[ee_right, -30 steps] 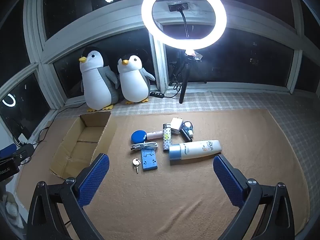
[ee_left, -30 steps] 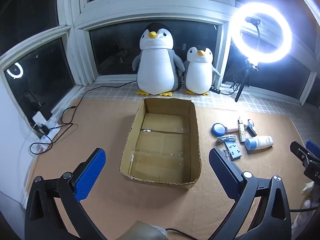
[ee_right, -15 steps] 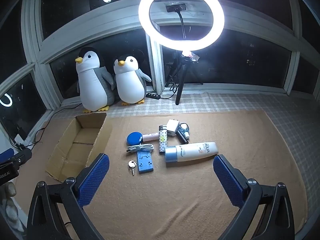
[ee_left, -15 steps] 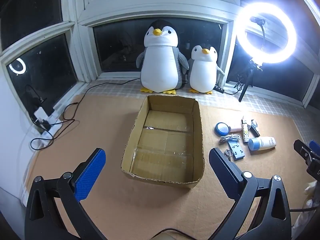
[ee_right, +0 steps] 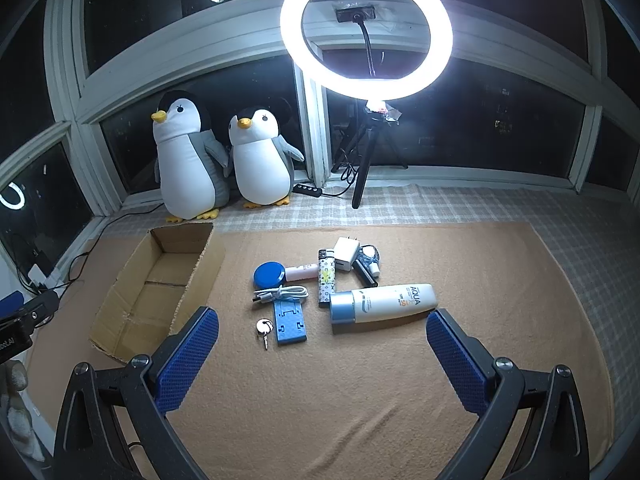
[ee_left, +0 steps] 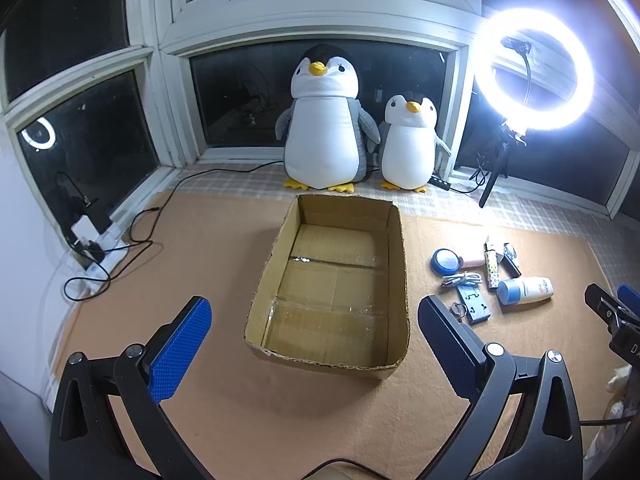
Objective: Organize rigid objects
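Cardboard box (ee_left: 328,292) filled the middle of the left wrist view, open-topped and with nothing inside it. The left gripper (ee_left: 312,344) hung before it along the bottom of the frame, its blue-padded fingers spread wide apart and holding nothing. At centre right, just beside the box on the tan mat (ee_left: 192,240), lay a cluster of small items. Two plush penguins (ee_left: 324,128) stood at upper centre under the window, and a ring light (ee_left: 532,68) glared at upper right.

In the right wrist view, the right gripper (ee_right: 320,352) also hovered with its fingers wide apart and empty at the bottom of the frame. The cluster sat in the centre: a white bottle (ee_right: 384,303) with a blue cap, a blue round tin (ee_right: 269,274), a coiled cable (ee_right: 282,293), a blue stand (ee_right: 289,322), a key (ee_right: 264,327), a patterned lighter (ee_right: 325,280) and a white charger (ee_right: 346,254). The box (ee_right: 156,292) lay at centre left.

Sorting appeared not yet begun: every item was outside the box. The bottle read "AQUA"; its smaller print was too small to make out.
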Demonstrator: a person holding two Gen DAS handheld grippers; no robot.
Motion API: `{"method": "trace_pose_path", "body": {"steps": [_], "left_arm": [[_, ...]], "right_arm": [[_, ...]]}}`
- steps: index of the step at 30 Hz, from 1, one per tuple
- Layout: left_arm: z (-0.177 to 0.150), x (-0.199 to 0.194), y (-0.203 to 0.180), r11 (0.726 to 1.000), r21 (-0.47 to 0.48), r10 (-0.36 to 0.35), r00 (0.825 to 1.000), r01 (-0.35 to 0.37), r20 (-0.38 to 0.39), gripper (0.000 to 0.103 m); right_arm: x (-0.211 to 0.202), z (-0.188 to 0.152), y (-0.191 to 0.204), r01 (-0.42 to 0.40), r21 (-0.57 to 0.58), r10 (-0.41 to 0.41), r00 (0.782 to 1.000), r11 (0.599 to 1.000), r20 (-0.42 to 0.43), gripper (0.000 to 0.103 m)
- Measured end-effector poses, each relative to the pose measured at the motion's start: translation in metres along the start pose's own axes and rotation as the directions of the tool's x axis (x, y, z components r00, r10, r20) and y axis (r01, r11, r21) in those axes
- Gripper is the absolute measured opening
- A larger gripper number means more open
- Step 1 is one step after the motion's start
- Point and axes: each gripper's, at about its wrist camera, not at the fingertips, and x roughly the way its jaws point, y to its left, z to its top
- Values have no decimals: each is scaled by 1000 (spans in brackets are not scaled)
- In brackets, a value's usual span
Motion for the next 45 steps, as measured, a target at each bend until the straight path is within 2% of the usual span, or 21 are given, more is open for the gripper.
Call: {"method": "trace_pose_path", "body": {"steps": [45], "left_arm": [[-2,2,-4,1000,-3,-10,1000,10,-2,102]], "right_arm": [[2,-3,3,-2,1,2,1000,1000,-13,103]]}}
